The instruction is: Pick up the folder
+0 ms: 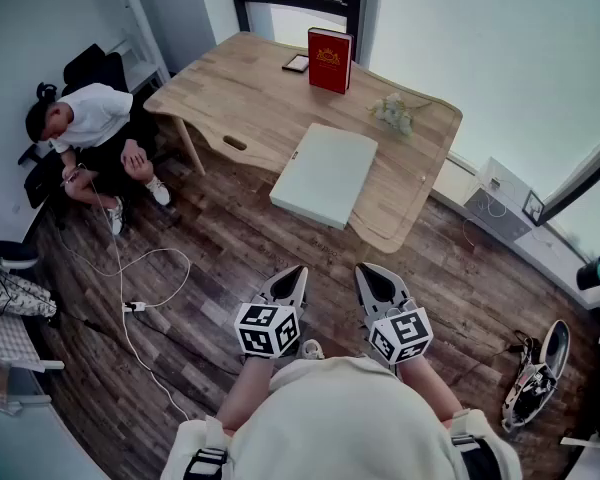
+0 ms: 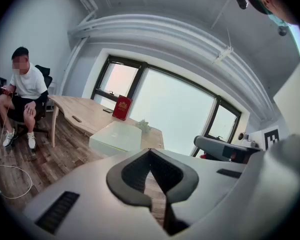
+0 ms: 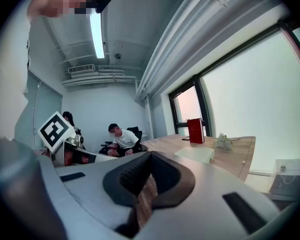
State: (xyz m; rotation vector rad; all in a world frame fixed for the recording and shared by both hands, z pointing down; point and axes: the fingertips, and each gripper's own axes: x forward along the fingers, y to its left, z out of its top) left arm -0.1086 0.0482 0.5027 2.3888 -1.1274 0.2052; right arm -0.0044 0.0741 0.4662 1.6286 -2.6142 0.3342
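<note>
The folder (image 1: 325, 173) is a pale green flat case lying on the near part of the wooden desk (image 1: 240, 93), with one corner past the desk's front edge. It also shows in the left gripper view as the folder (image 2: 116, 136) and in the right gripper view as the folder (image 3: 195, 155). My left gripper (image 1: 295, 271) and right gripper (image 1: 366, 270) hang side by side over the wood floor, well short of the desk, both pointing at it. The left gripper (image 2: 150, 151) and the right gripper (image 3: 150, 154) are each shut, tips together, with nothing held.
A red book (image 1: 330, 60) stands upright at the desk's far edge beside a small dark frame (image 1: 296, 63). A sprig of white flowers (image 1: 395, 113) lies at the right. A person (image 1: 85, 133) sits at the left. A white cable (image 1: 130, 308) runs over the floor; shoes (image 1: 535, 368) lie at the right.
</note>
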